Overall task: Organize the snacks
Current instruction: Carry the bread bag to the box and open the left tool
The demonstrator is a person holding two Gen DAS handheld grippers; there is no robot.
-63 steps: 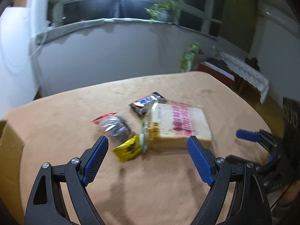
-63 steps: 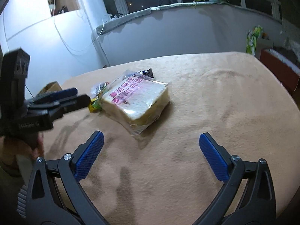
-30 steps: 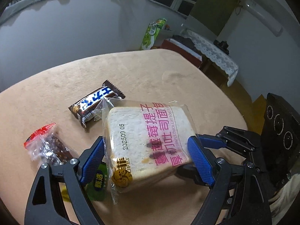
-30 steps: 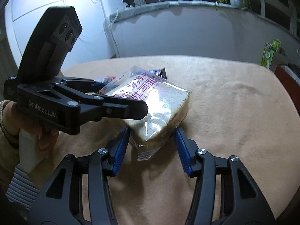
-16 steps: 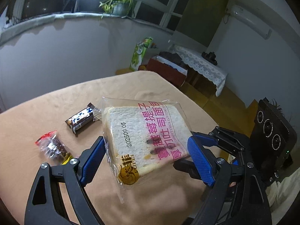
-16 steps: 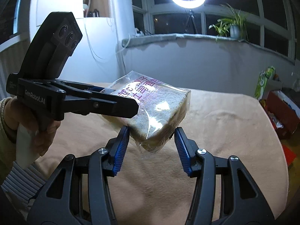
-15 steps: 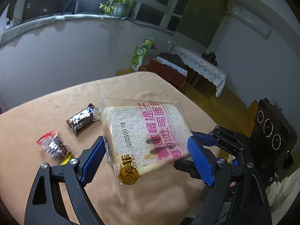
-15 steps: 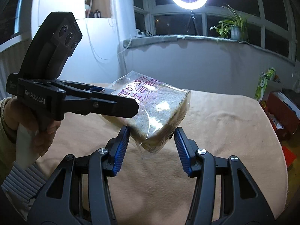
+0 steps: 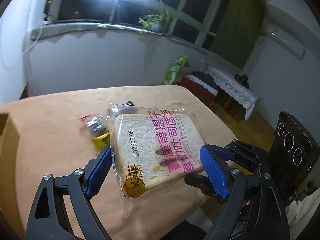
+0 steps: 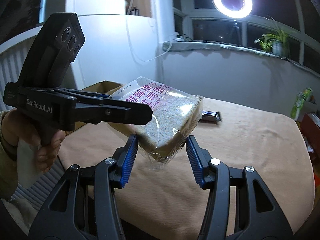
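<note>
Bread pkg (image 9: 158, 150): clear glossy plastic, crinkly. Table (image 9: 50, 140): matt tan cloth, fuzzy. Box (image 9: 8, 128): plain cardboard. Left gripper (image 9: 158, 172) pads (image 9: 213, 172): blue ribbed rubber on matt black plastic

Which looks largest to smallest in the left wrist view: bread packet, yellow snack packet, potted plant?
1. bread packet, though it is lifted close to the camera.
2-3. potted plant and yellow snack packet look alike; the packet is partly hidden, so unranked.
</note>
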